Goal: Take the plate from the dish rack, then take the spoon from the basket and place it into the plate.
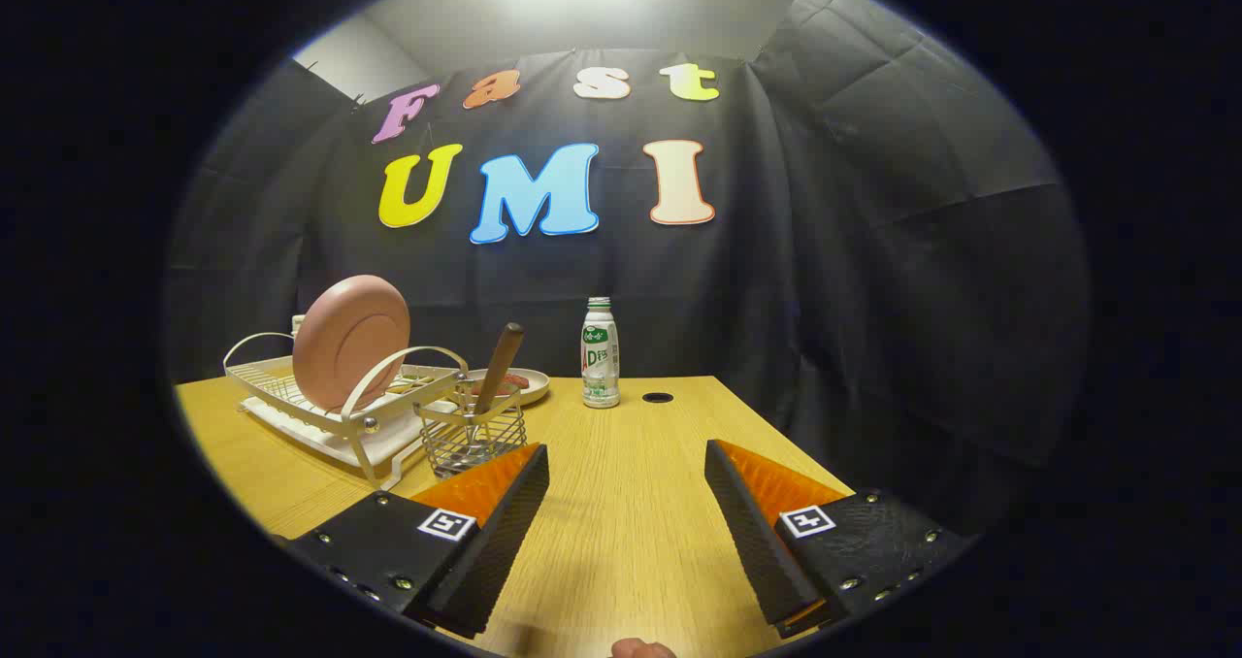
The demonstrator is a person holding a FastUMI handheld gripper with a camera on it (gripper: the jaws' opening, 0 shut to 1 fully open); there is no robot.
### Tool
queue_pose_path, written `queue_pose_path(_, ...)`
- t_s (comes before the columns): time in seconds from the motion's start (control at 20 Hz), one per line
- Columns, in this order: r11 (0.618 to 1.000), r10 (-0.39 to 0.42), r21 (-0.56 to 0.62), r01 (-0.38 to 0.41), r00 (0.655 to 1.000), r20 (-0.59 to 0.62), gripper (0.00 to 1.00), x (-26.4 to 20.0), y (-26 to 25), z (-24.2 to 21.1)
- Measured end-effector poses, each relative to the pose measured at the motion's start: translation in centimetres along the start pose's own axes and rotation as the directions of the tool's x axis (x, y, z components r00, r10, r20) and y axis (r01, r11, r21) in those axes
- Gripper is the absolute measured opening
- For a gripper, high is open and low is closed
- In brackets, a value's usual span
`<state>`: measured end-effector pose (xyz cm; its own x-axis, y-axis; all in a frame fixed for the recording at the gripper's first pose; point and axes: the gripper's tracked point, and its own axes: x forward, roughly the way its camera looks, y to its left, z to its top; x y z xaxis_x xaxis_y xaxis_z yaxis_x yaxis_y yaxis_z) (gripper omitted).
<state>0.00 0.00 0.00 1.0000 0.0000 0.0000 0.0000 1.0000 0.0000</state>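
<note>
A pink plate (350,341) stands on edge in a white wire dish rack (335,396) on the wooden table, ahead and to the left of my fingers. At the rack's near corner hangs a wire basket (473,437) with a brown-handled spoon (498,366) leaning upright in it. The basket sits just beyond my left fingertip (529,469). My gripper (627,452) is open above bare table, with nothing between its fingers.
A white-and-green bottle (601,353) stands straight ahead, beyond the fingers. A small shallow dish (514,384) with something reddish in it lies behind the basket. A dark round hole (657,398) is in the table (621,503) right of the bottle. The table's right edge runs close to the right finger.
</note>
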Motion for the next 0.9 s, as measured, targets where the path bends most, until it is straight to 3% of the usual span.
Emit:
queue_pose_path(0.35,0.994,-0.099,0.038,0.098,0.995,0.027,0.98,6.4,-3.4,3.5)
queue_pose_path(0.55,0.99,-0.142,0.017,0.141,0.989,0.05,0.98,4.8,-4.5,8.6)
queue_pose_path(0.9,0.989,-0.147,0.019,0.147,0.989,0.022,0.98,-0.2,-1.3,16.2)
